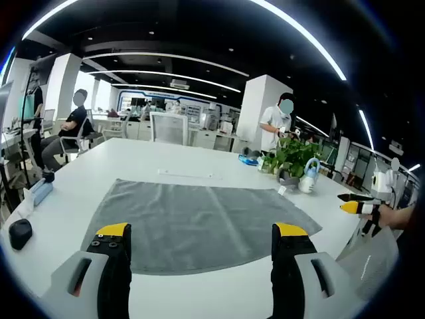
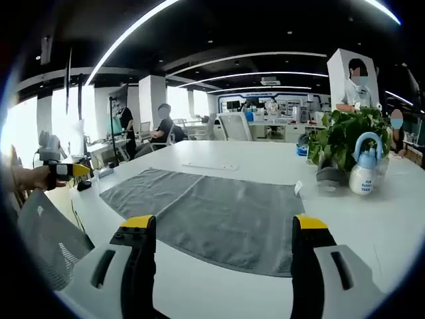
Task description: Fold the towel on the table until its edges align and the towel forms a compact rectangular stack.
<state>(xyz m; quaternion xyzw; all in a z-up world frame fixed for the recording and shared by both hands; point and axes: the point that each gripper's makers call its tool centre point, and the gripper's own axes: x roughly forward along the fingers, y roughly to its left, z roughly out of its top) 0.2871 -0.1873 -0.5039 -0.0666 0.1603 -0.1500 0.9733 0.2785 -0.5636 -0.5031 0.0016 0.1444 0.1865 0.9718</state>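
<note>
1. Left gripper view: the grey towel (image 1: pixel 199 222) lies spread flat and unfolded on the white worktop (image 1: pixel 133 156). Its cloth looks soft and matte, with faint crease lines running across it, and its outline is a wide rectangle bowed by the lens.
2. The left tool (image 1: pixel 202 242) stands wide open, its two black, yellow-tipped jaws above the towel's near edge with nothing between them.
3. At the right edge the right tool (image 1: pixel 355 203) shows as small yellow-and-black tips held by a hand (image 1: pixel 398 216).
4. Beyond the towel stand a leafy potted plant (image 1: pixel 295 156) and a white spray bottle (image 1: pixel 309 176); a dark rounded object (image 1: pixel 20 232) lies at the left.
5. Right gripper view: the towel (image 2: pixel 212 216) lies flat on the smooth worktop (image 2: pixel 265 156), well before the plant (image 2: pixel 345 139).
6. The right tool (image 2: pixel 222 229) gapes wide and empty, jaws over the towel's near edge.
7. The spray bottle (image 2: pixel 365 166) is white with a blue handle; its label print is too small to read.
8. The left tool (image 2: pixel 73 169) appears at the left, held by a hand (image 2: pixel 30 178).
</note>
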